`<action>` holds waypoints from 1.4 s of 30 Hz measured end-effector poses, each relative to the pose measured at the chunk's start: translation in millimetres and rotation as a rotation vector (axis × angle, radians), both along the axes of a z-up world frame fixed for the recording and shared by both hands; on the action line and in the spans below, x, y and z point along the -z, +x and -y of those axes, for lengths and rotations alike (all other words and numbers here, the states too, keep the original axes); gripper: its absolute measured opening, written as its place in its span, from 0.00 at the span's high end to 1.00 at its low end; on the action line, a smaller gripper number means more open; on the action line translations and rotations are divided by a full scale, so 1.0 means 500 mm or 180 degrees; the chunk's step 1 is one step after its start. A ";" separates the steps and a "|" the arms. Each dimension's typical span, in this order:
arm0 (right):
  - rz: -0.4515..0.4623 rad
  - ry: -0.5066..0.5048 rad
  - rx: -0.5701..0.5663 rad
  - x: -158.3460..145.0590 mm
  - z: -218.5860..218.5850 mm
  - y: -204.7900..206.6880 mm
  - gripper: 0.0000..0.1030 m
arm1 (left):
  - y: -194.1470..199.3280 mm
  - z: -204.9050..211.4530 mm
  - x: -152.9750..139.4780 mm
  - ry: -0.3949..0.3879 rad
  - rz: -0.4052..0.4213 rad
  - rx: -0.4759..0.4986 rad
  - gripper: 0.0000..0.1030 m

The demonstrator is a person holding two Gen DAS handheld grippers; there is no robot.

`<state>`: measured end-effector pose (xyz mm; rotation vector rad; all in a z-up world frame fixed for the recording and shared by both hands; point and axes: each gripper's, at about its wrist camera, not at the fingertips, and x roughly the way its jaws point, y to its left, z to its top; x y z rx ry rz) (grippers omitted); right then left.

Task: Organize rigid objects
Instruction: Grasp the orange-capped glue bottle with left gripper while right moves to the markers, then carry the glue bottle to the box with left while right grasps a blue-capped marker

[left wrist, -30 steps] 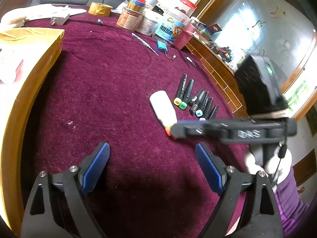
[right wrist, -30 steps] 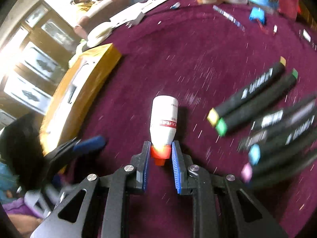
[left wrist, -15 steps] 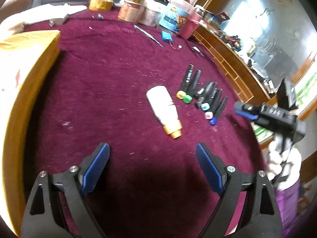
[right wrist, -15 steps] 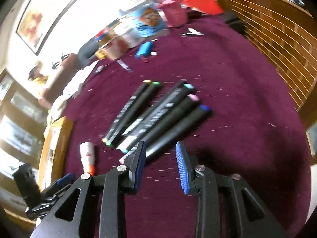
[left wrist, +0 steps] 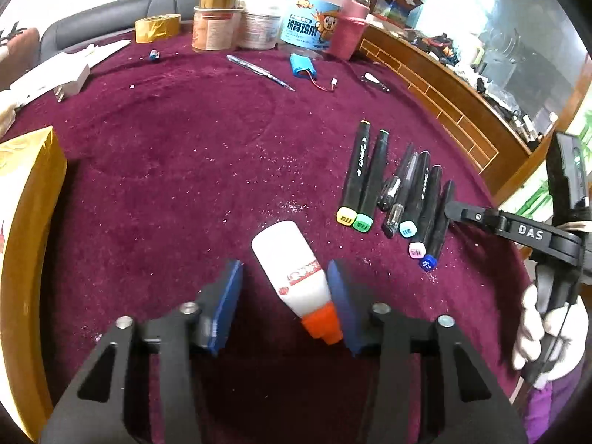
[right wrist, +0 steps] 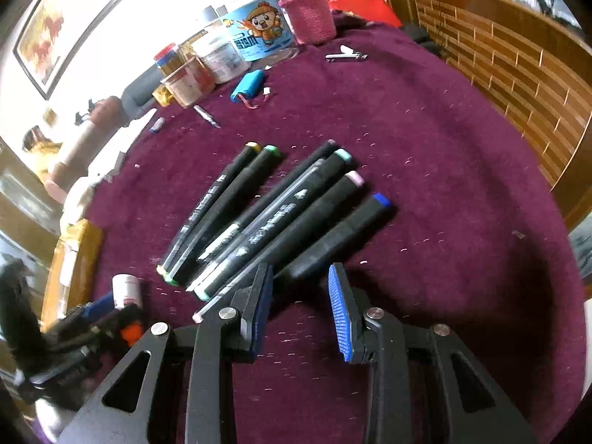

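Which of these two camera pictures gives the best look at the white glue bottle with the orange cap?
The left wrist view: the glue bottle lies close and whole between that gripper's fingers, label readable. The right wrist view shows it small, at the far left edge, partly hidden behind the other gripper.

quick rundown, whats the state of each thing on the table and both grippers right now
glue bottle: lying on its side, orange cap on, between the left gripper's pads
left gripper: jaws just closing round the bottle, gap on one side
right gripper: open, at the near end of the blue-capped marker
markers: capped, lying side by side
blue battery pack: lying flat, wire loose
tape roll: lying flat
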<state>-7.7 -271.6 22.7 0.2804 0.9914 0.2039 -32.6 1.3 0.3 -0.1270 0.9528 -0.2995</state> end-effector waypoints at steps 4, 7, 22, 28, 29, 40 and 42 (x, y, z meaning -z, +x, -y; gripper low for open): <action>0.0078 -0.0225 0.0093 -0.006 0.014 0.000 0.73 | 0.009 -0.004 -0.002 -0.0031 -0.0045 -0.0011 0.58; 0.0030 -0.0080 0.0121 -0.005 0.023 0.005 0.73 | 0.018 0.006 -0.003 -0.0047 -0.0062 -0.0011 0.55; 0.0106 -0.0317 -0.0013 -0.005 -0.054 0.004 0.76 | 0.007 0.034 -0.001 0.0557 0.0223 0.0358 0.62; 0.0015 -0.0383 0.0024 0.008 -0.031 -0.008 0.78 | 0.015 0.008 -0.001 0.0391 0.0131 0.0284 0.60; 0.0007 -0.0387 0.0044 0.008 -0.029 -0.006 0.78 | 0.020 0.010 0.000 0.0390 0.0130 0.0273 0.57; 0.0110 -0.0747 0.0042 0.008 -0.059 0.005 0.86 | -0.018 0.005 -0.018 0.0208 0.0330 0.0352 0.76; 0.0079 -0.0468 0.0074 0.004 -0.034 -0.007 0.87 | -0.033 -0.022 -0.034 0.0011 0.0359 0.0308 0.76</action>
